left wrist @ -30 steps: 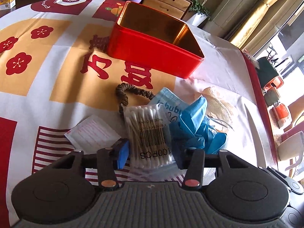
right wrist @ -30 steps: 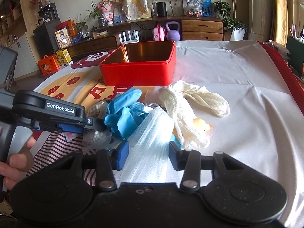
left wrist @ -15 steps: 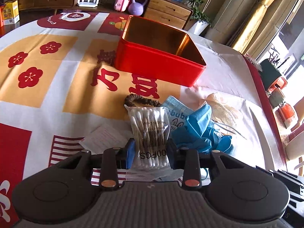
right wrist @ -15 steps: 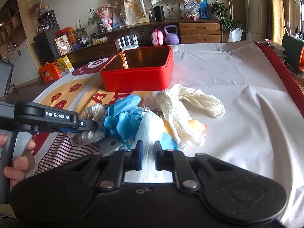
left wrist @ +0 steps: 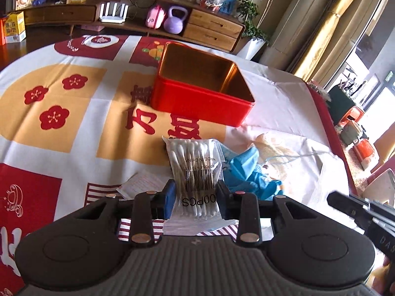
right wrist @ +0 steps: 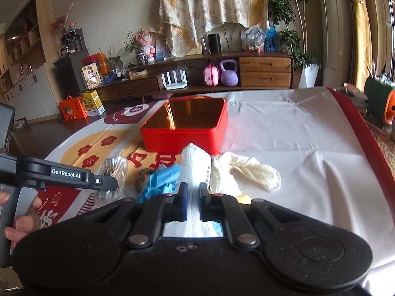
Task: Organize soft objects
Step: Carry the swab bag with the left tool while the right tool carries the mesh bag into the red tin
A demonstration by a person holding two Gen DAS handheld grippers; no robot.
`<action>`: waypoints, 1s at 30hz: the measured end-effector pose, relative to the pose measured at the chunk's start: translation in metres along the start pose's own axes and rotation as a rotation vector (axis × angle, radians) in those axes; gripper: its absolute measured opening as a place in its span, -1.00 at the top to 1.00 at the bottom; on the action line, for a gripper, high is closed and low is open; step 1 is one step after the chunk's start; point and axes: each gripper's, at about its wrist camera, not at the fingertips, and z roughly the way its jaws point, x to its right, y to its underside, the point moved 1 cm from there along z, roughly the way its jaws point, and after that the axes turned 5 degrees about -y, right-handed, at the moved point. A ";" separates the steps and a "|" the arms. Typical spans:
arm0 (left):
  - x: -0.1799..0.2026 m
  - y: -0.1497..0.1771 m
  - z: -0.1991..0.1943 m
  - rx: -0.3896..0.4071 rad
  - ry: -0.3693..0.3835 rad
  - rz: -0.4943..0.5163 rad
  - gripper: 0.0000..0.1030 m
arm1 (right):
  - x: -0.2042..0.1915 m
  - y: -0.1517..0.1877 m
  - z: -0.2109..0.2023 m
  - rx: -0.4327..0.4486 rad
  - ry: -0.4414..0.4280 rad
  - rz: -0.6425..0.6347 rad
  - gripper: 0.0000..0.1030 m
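My left gripper [left wrist: 196,194] is shut on a clear bag of cotton swabs [left wrist: 195,165] and holds it above the tablecloth. My right gripper [right wrist: 192,194] is shut on a white gauze roll [right wrist: 196,162], lifted off the pile. The open red tin [left wrist: 200,96] stands ahead of both; its gold inside looks empty in the right wrist view [right wrist: 185,133]. Blue gloves [left wrist: 246,172] and a cream knitted cloth [right wrist: 246,172] lie on the table under the grippers. A brown hair tie [right wrist: 142,176] lies by the gloves.
A small white paper packet [left wrist: 143,183] lies left of the pile. The table carries a red, gold and white cloth [left wrist: 74,113]. A wooden sideboard [right wrist: 246,74] with a purple kettlebell stands beyond the table. The left gripper's arm [right wrist: 66,175] crosses the right wrist view at left.
Both grippers closed from open, the left on the swab bag, the right on the gauze roll. Both then rose, lifting their items off the pile.
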 end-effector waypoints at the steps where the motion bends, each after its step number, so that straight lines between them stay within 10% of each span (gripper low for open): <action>1: 0.001 -0.002 -0.003 0.001 0.000 0.005 0.34 | 0.000 -0.004 -0.002 0.004 -0.005 -0.006 0.84; 30: 0.022 -0.110 -0.002 0.055 -0.014 0.152 0.34 | 0.019 -0.121 0.068 -0.024 -0.075 -0.031 0.83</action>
